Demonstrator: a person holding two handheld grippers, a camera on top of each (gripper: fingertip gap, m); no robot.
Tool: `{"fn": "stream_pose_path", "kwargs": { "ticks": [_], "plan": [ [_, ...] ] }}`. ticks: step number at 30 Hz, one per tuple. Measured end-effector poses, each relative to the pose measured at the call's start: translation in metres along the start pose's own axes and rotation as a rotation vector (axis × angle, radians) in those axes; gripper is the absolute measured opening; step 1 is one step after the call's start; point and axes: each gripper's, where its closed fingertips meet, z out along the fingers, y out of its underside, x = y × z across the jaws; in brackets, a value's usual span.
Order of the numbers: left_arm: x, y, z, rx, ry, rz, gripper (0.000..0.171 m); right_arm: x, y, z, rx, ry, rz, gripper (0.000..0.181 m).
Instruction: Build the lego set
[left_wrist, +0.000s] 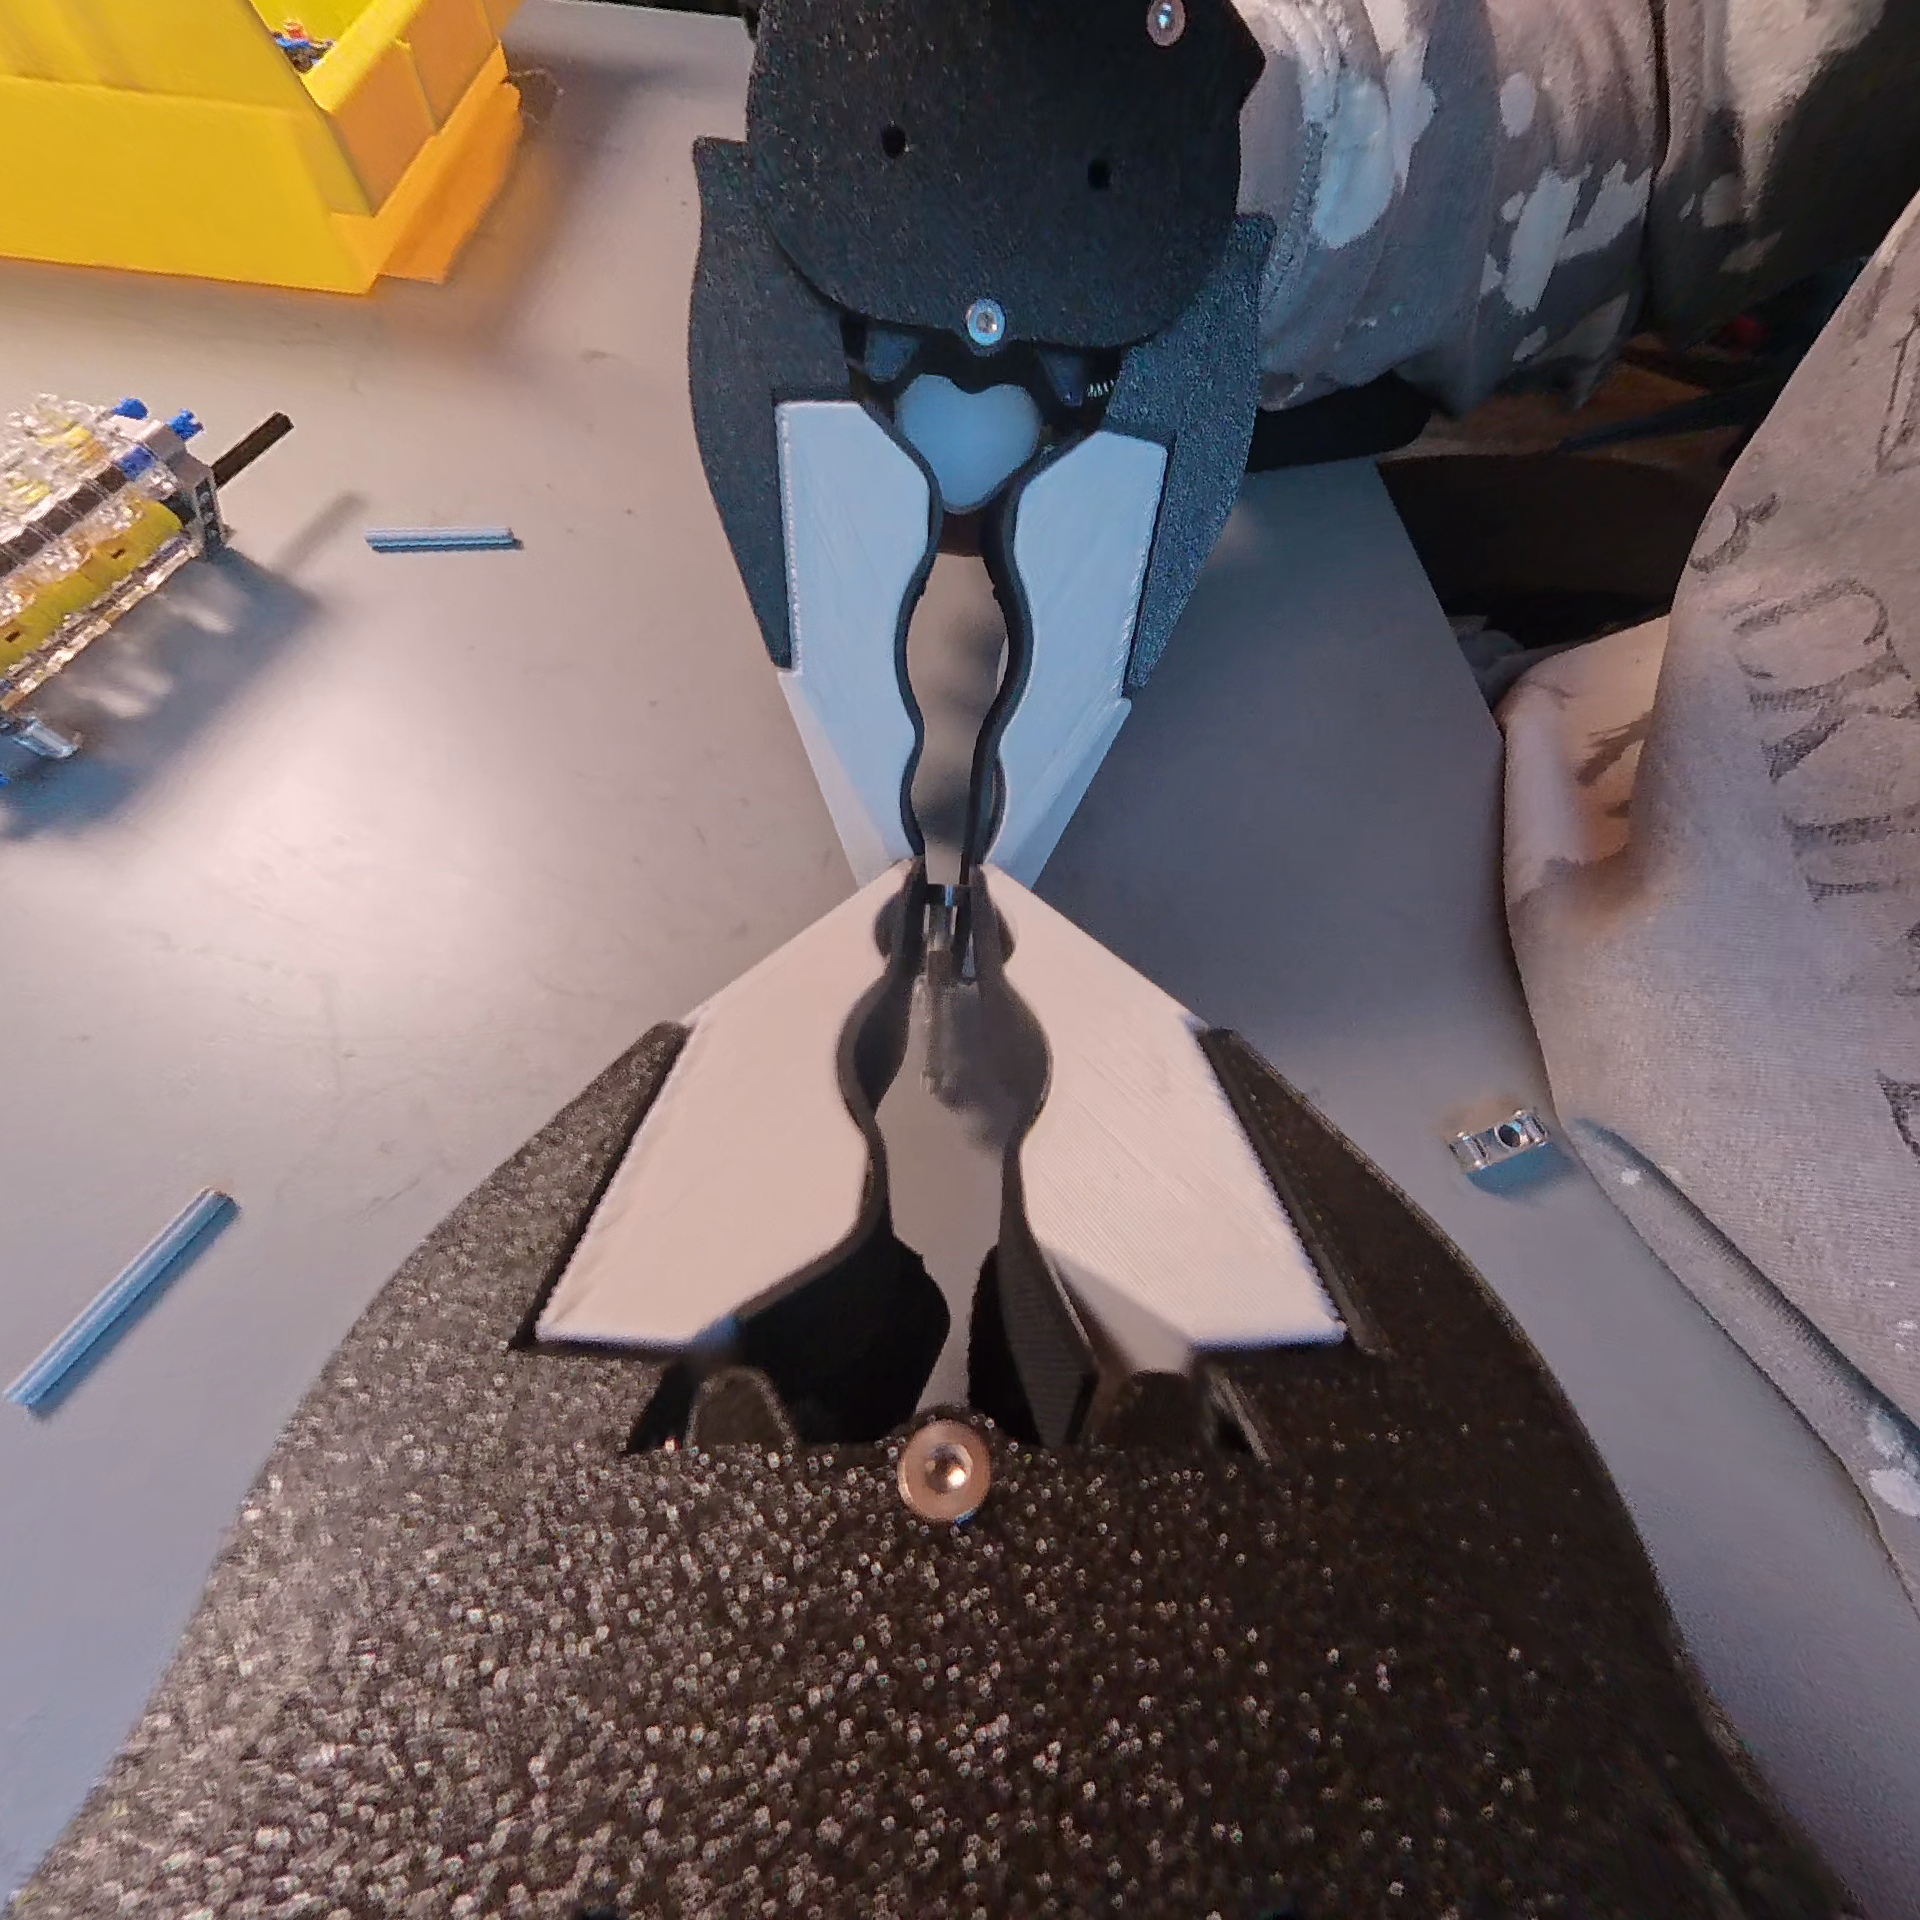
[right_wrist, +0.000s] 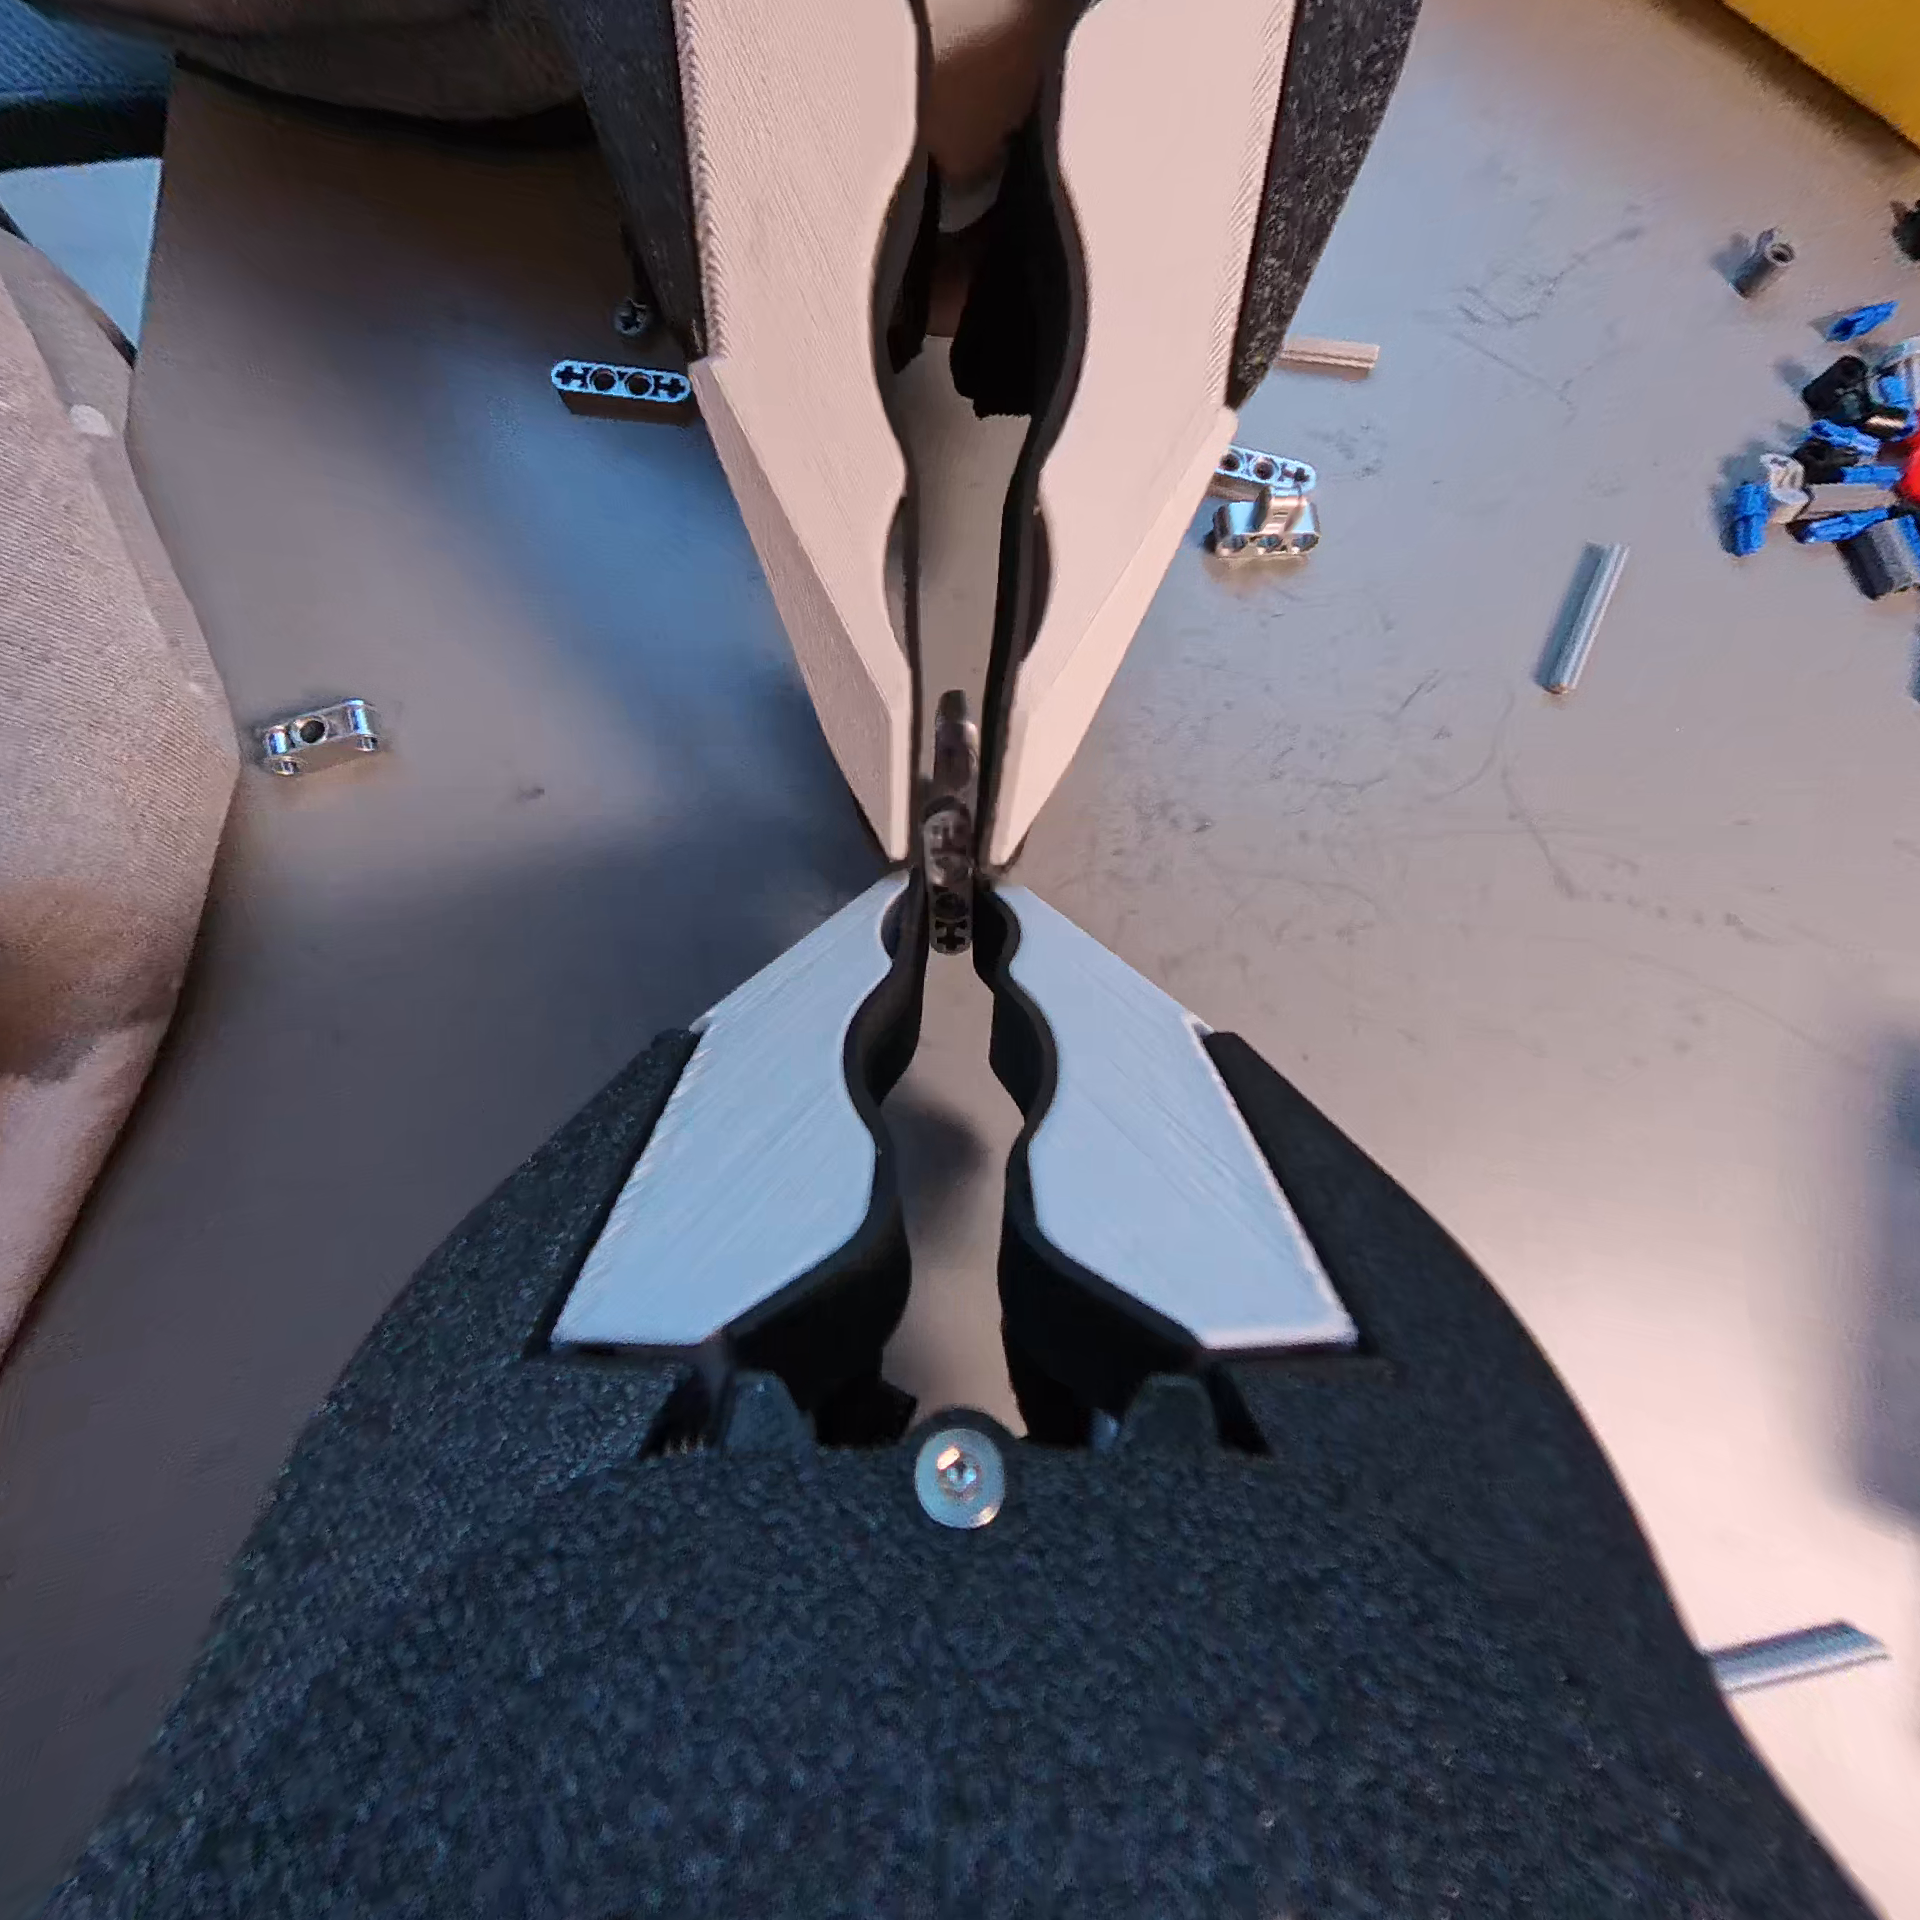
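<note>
My left gripper (left_wrist: 945, 883) and my right gripper (right_wrist: 951, 883) meet tip to tip above the grey table (left_wrist: 468, 883). Both are shut on one small dark grey holed beam (right_wrist: 951, 821). In the left wrist view the beam (left_wrist: 940, 977) is blurred and lies between my left fingers, with the right gripper (left_wrist: 951, 857) coming in from the top. In the right wrist view the left gripper (right_wrist: 951, 847) comes in from the top, the beam's near end sits between my right fingertips, and the rest runs up between the left fingers.
A yellow bin (left_wrist: 260, 156) and a clear-and-yellow brick assembly (left_wrist: 94, 540) stand at the left. Thin rods (left_wrist: 442, 538) (left_wrist: 120, 1299) (right_wrist: 1584, 618) and small holed beams (right_wrist: 623, 387) (right_wrist: 317, 736) (right_wrist: 1262, 499) lie loose. A pile of blue and black pieces (right_wrist: 1849, 488) lies right. A person's clothed body (left_wrist: 1714, 727) borders the table. Left and right tips are no more than a few centimetres apart. Both grippers' tips are roughly 20 cm from the clear-and-yellow brick assembly (left_wrist: 94, 540).
</note>
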Motion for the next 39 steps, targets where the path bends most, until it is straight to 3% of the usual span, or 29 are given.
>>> {"fn": "stream_pose_path", "kwargs": {
  "ticks": [16, 24, 31, 39],
  "plan": [
    [0.001, 0.011, -0.011, -0.008, -0.042, 0.003, 0.005, -0.003, -0.009, 0.007, 0.045, -0.002, -0.033, 0.004],
    [0.001, 0.012, -0.012, -0.005, -0.034, -0.005, 0.005, -0.001, -0.009, -0.007, 0.1, -0.007, -0.046, 0.01],
    [0.001, 0.025, -0.006, -0.07, -0.042, 0.012, 0.005, -0.004, 0.001, 0.004, 0.034, -0.009, -0.077, 0.005],
    [-0.002, 0.016, -0.015, -0.023, -0.038, -0.03, 0.012, -0.002, -0.006, 0.004, 0.08, -0.006, -0.043, 0.005]
  ]
}}
